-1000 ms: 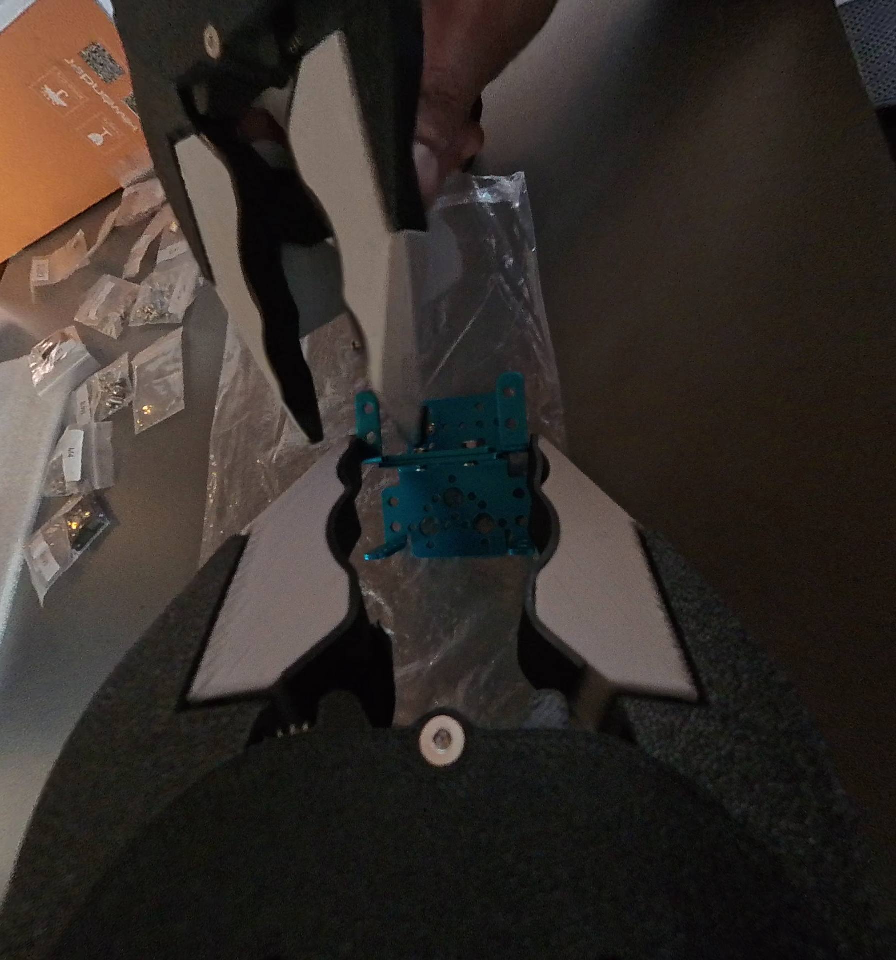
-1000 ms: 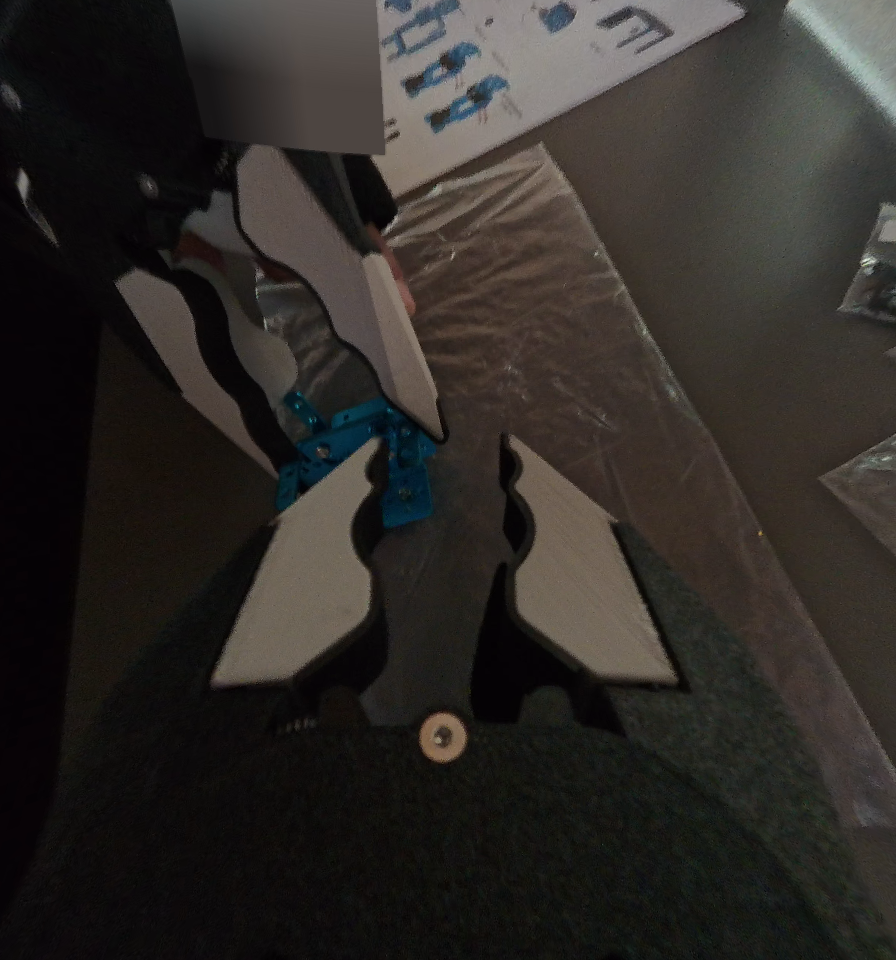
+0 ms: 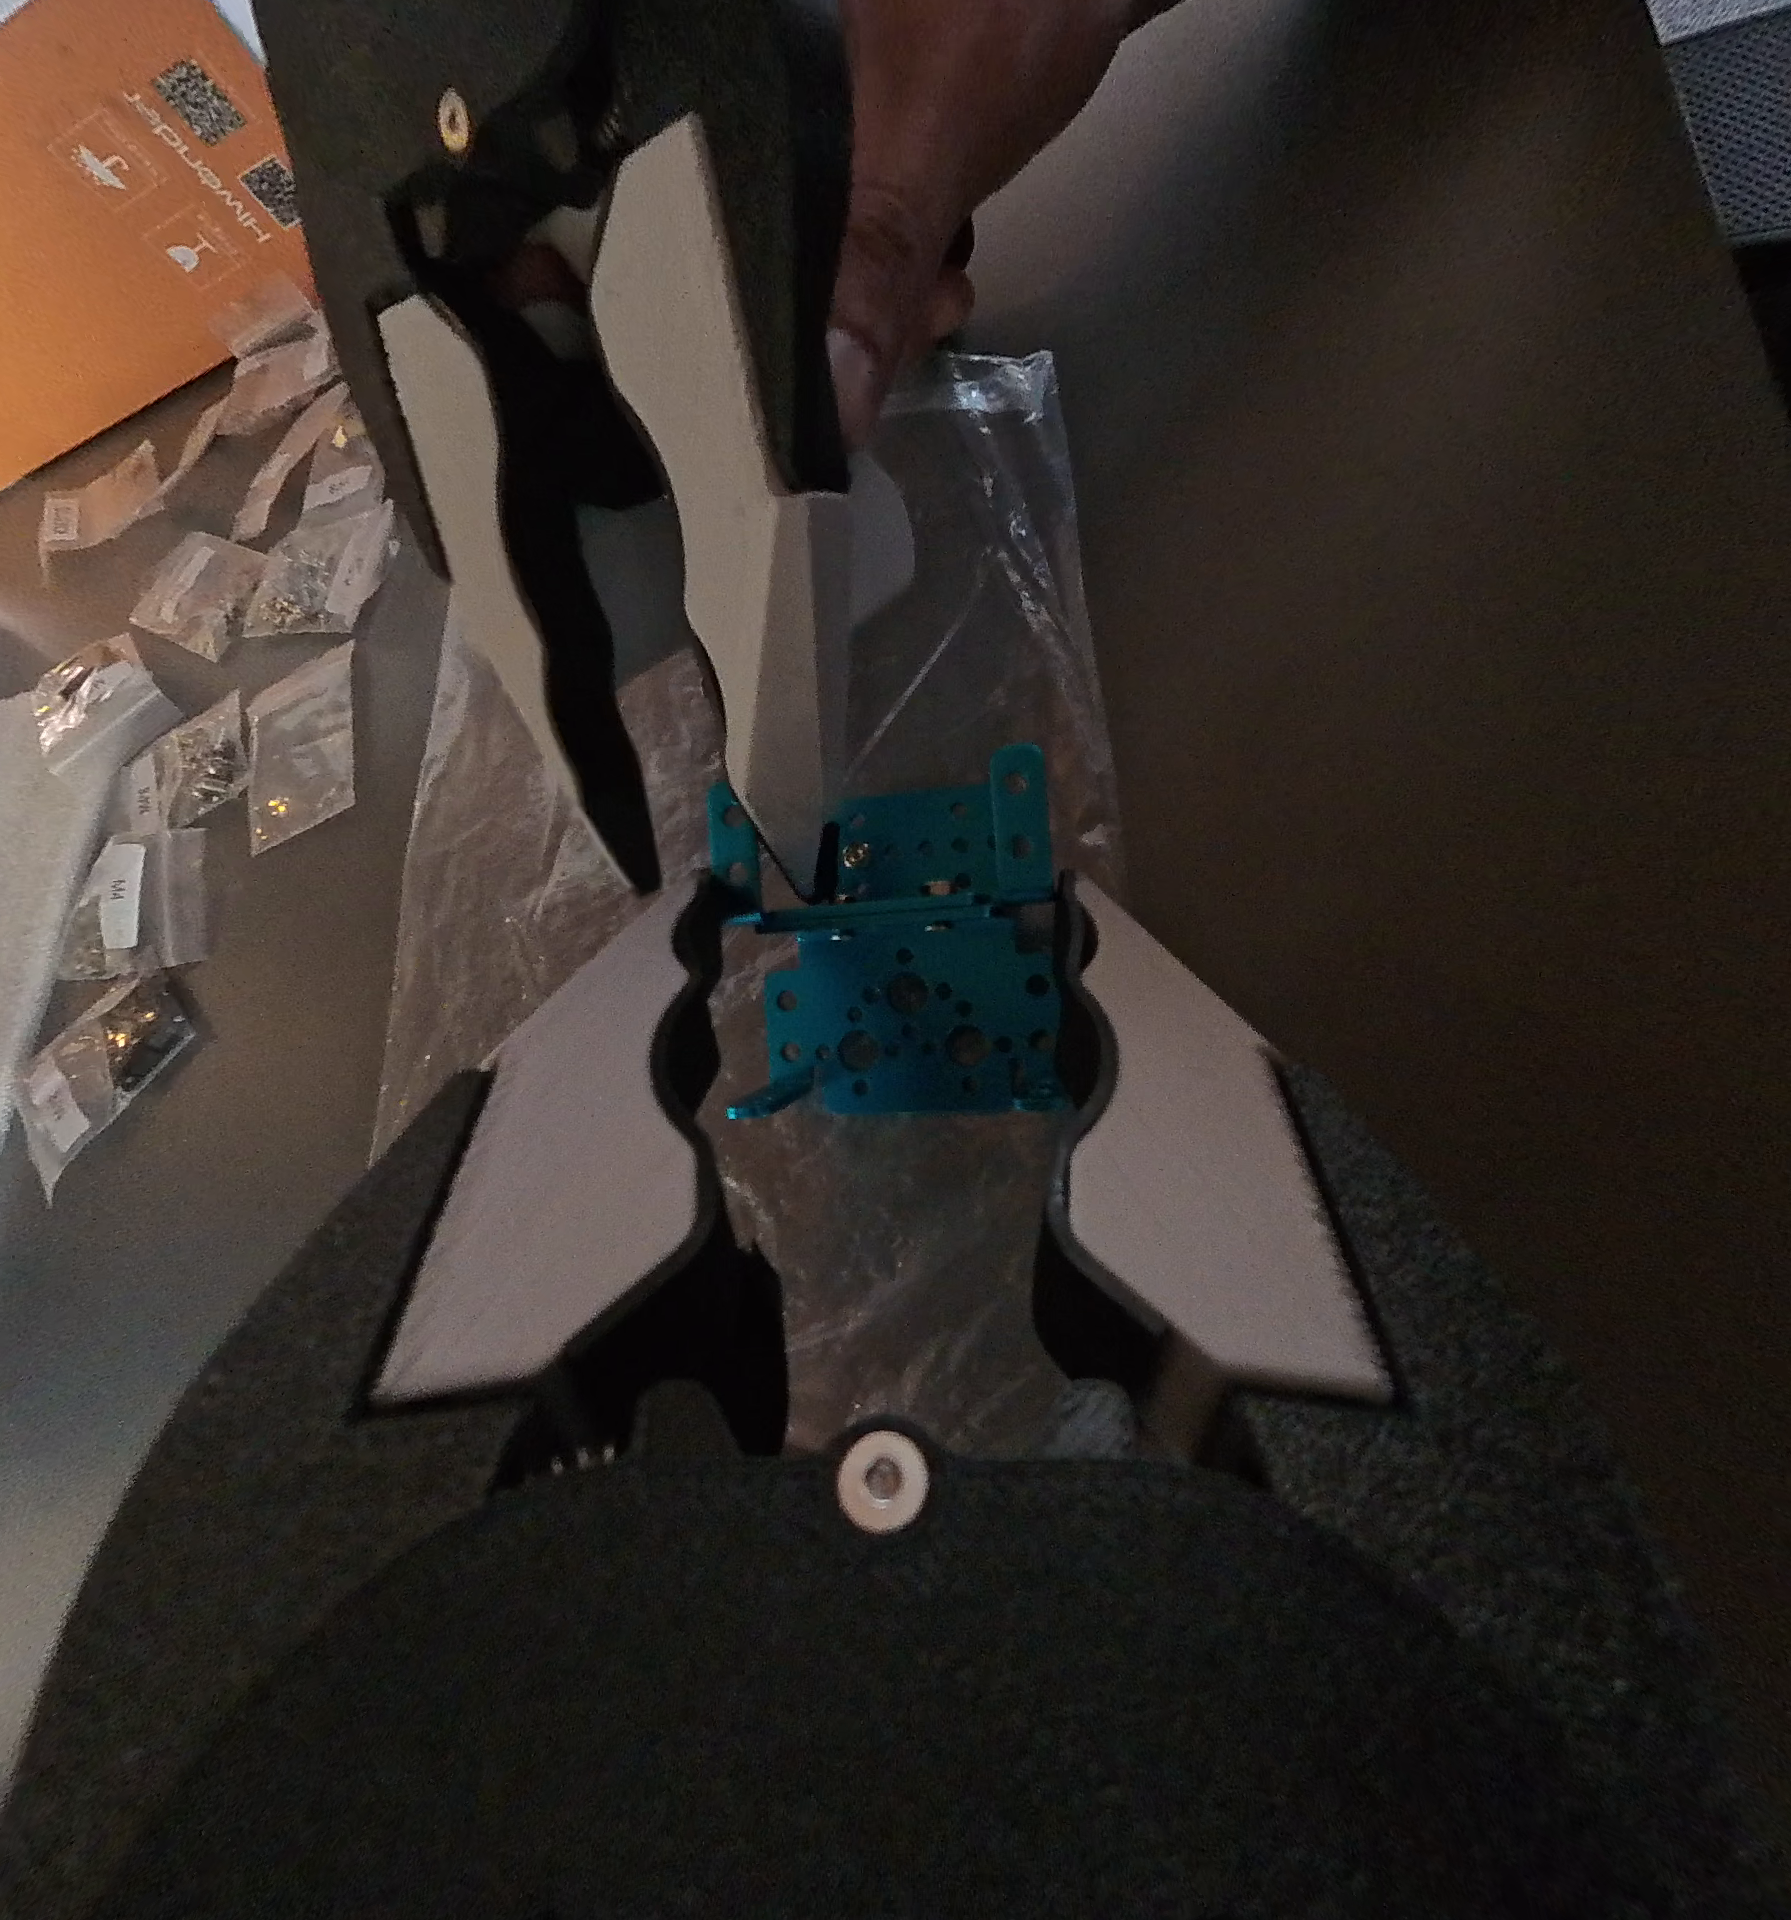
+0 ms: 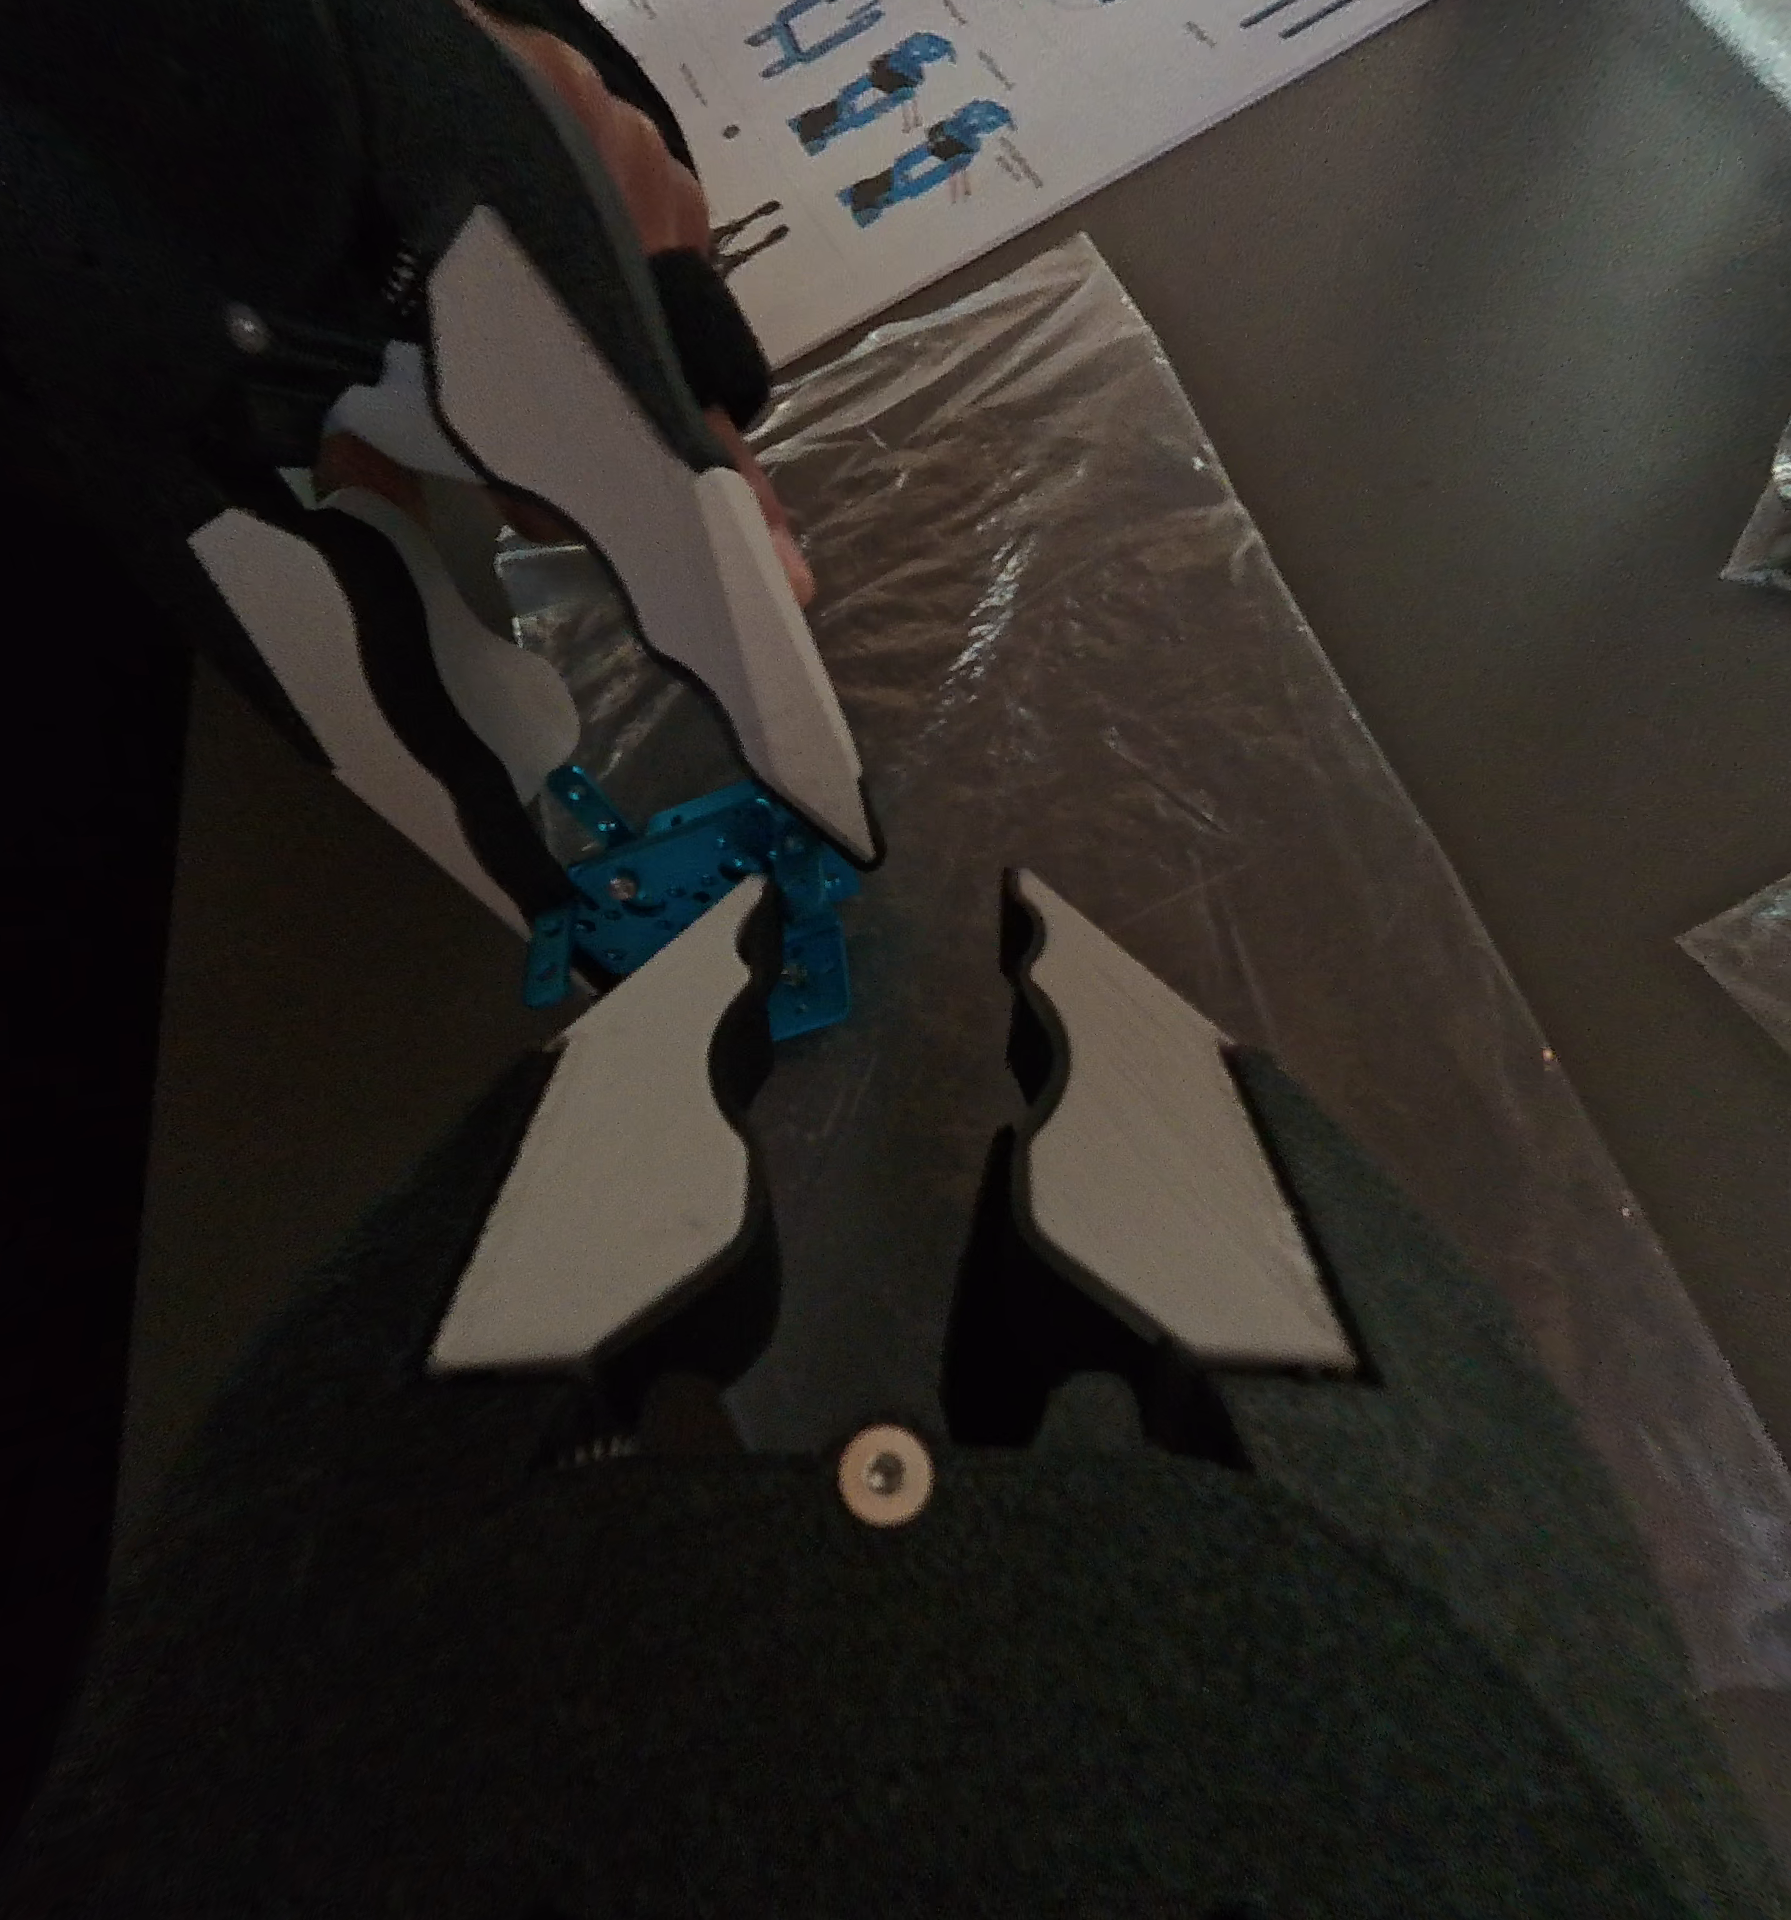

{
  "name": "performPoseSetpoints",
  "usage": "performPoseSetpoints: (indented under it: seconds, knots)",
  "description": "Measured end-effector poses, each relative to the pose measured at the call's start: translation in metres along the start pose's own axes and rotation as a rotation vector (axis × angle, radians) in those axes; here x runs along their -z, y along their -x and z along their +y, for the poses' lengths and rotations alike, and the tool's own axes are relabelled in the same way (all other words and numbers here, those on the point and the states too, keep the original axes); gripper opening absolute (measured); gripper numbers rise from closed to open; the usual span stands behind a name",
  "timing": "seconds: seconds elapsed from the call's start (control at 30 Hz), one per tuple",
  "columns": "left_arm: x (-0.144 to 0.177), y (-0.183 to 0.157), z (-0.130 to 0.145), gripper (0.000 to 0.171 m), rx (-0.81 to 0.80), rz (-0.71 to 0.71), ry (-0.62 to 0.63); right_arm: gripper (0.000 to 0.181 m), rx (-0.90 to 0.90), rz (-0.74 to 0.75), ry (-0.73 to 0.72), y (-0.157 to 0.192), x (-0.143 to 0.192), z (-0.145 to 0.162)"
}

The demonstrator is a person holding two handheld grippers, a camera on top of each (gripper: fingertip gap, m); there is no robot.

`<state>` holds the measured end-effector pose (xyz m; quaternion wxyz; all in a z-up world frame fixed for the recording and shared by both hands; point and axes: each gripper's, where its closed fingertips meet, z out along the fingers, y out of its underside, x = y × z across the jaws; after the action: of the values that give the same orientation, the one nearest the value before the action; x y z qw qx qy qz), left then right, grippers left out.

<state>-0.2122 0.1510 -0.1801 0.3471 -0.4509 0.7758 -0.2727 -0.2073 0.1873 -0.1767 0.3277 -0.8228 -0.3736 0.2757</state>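
While the left gripper [image 3: 883, 896] stayed clamped on the blue bracket [image 3: 901, 1029] mid-frame, the right gripper [image 4: 889, 883] (jaws apart) barely shifted.

You have two tools in view: the left tool [image 3: 880, 925] and the right tool [image 4: 886, 894]. Between them sits one blue metal bracket assembly [image 3: 912, 997]; how many plates make it up cannot be told. One clear plastic sheet [image 4: 1026, 582] lies on the table [image 3: 1390, 623]. There is one orange box [image 3: 70, 239], one printed instruction sheet [image 4: 974, 114], and roughly a dozen small parts bags [image 3: 195, 675], overlapping too much for an exact count.
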Motion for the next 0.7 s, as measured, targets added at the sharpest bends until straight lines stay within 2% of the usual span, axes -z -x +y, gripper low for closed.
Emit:
performPoseSetpoints:
  seconds: [0.1, 0.17, 0.47, 0.7]
  knots:
    - [0.0005, -0.0012, 0.0, 0.066, -0.005, 0.003, -0.001, 0.036, 0.048, 0.009, 0.003, 0.0042, 0.0006, 0.0001]
    - [0.0006, -0.0014, -0.0001, 0.065, -0.001, 0.006, -0.001, 0.045, 0.039, 0.003, 0.004, 0.005, -0.0001, -0.0002]
    - [0.001, -0.0017, 0.0001, 0.065, 0.0, 0.007, 0.001, 0.052, 0.011, -0.003, 0.011, 0.0013, -0.0016, 0.0018]
    - [0.0009, 0.0, 0.001, 0.066, -0.006, -0.009, 0.007, 0.043, -0.01, -0.015, 0.0, 0.0038, -0.0019, -0.0001]
